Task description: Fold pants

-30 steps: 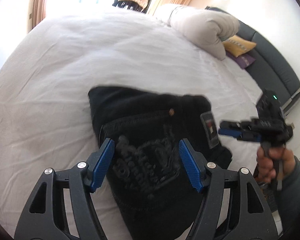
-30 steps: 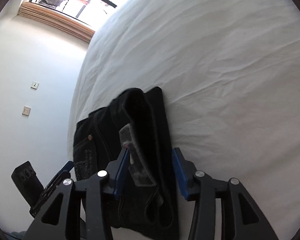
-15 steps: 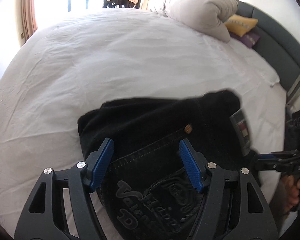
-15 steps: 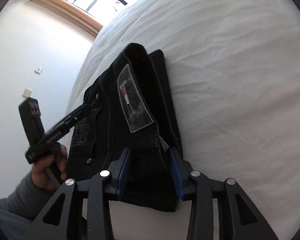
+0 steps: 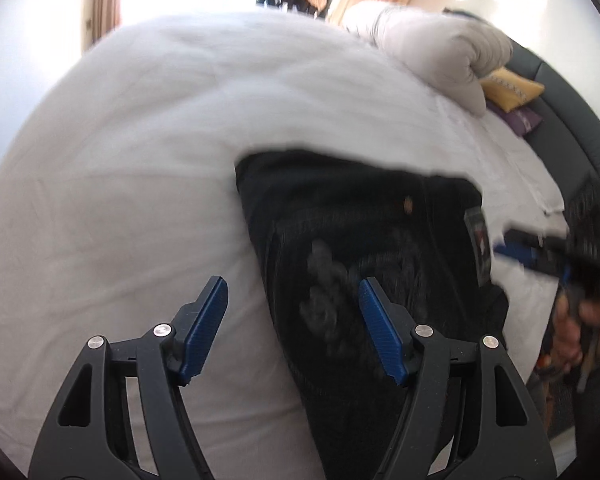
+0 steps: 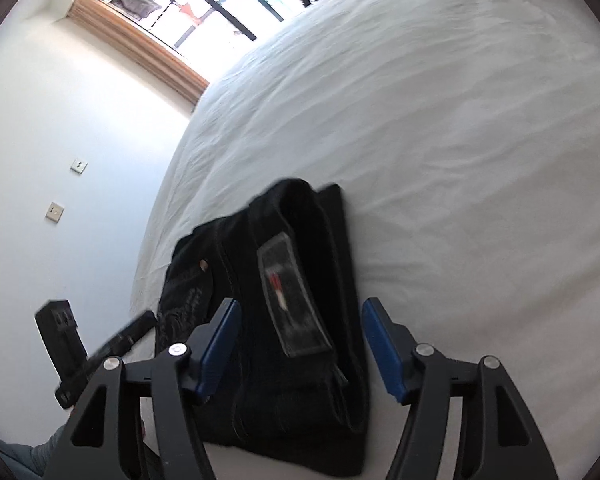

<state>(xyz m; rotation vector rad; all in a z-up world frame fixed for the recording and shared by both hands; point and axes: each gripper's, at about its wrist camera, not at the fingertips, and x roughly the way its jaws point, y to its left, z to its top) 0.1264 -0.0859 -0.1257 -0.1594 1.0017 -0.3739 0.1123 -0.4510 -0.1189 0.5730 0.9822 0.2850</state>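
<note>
The black pants (image 5: pixel 352 248) lie folded into a compact stack on the white bed (image 5: pixel 140 160), back pocket embroidery and waist label up. They also show in the right wrist view (image 6: pixel 296 304). My left gripper (image 5: pixel 292 304) is open and empty, above the stack's left edge. My right gripper (image 6: pixel 300 332) is open and empty, its fingers either side of the stack's near end without gripping it. The right gripper also shows at the right edge of the left wrist view (image 5: pixel 540 252); the left one shows at lower left of the right wrist view (image 6: pixel 100 352).
A rolled white duvet (image 5: pixel 432 56) and yellow and purple cushions (image 5: pixel 512 88) lie at the head of the bed by a dark headboard (image 5: pixel 568 120). A window (image 6: pixel 204 4) and a white wall (image 6: pixel 60 140) with switches stand beyond the bed.
My right gripper has opened and let go of the pants' near end. My left gripper has drawn back and to the left of the stack. Both views are blurred by motion.
</note>
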